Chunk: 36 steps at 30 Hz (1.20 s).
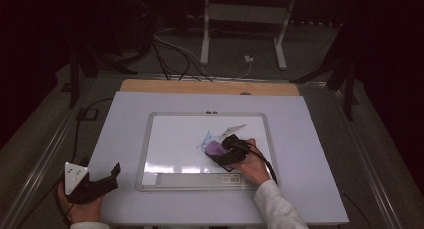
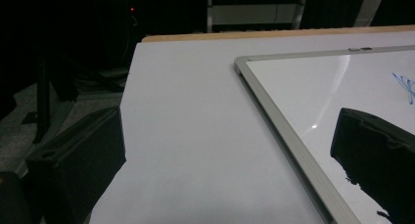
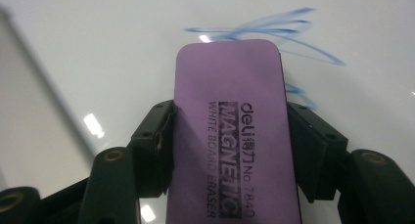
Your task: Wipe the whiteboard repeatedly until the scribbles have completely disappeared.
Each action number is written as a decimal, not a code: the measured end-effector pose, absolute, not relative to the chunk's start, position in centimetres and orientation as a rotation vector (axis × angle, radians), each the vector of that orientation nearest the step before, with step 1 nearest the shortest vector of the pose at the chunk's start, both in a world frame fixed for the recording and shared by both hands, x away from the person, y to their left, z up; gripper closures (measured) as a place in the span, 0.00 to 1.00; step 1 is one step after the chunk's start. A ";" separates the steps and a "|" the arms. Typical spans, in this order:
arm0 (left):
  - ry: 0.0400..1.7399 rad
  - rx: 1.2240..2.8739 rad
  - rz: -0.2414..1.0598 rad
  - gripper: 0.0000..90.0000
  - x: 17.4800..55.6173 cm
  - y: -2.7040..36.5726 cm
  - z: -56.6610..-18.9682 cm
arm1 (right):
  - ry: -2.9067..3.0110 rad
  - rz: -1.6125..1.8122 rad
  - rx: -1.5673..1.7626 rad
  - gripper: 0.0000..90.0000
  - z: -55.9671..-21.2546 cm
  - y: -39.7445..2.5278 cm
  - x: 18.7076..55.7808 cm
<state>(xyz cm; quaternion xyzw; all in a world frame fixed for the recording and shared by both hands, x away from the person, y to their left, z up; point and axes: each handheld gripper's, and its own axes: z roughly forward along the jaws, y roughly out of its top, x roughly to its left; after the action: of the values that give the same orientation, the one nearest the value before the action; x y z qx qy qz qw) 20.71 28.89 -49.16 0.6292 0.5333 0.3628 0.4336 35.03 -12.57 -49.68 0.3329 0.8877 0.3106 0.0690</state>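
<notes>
Between right jaws: purple eraser (image 3: 230,131).

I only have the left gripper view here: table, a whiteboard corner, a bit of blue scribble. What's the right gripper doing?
Observer: The right gripper is shut on a purple eraser, jaws clamped on its two long sides.
Operator: Any label on it?
Observer: Yes, in the right gripper view its top reads "deli Magnetic White Board Eraser".
Operator: Where is it relative to the scribble?
Observer: In the high view the eraser sits on the whiteboard just below and right of the blue scribble; its front end reaches the strokes.
Operator: And my gripper?
Observer: The left gripper is open, off the whiteboard, at the table's front left corner.
</notes>
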 end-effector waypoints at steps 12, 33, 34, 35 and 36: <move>1.332 1.560 0.904 0.01 20.7 29.0 -49.1 | 2.610 0.897 1.111 0.45 -49.7 -12.9 35.8; 1.377 1.526 0.890 0.01 20.6 29.6 -49.5 | 2.432 0.827 1.375 0.46 -49.6 -16.0 38.0; 1.381 1.521 0.891 0.01 20.6 29.7 -49.5 | 2.428 0.822 1.381 0.46 -49.6 -16.0 38.0; 1.383 1.517 0.890 0.01 20.6 29.7 -49.5 | 2.425 0.809 1.379 0.45 -49.6 -15.8 38.0; 1.384 1.518 0.890 0.01 20.5 29.7 -49.5 | 2.424 0.803 1.373 0.45 -49.6 -15.7 37.9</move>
<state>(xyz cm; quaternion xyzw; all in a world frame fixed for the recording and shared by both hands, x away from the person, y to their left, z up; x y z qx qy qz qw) 20.55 29.75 -49.53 0.6101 0.5563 0.3576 0.4364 37.93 -15.72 -49.56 0.4702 0.8299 0.2748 0.1210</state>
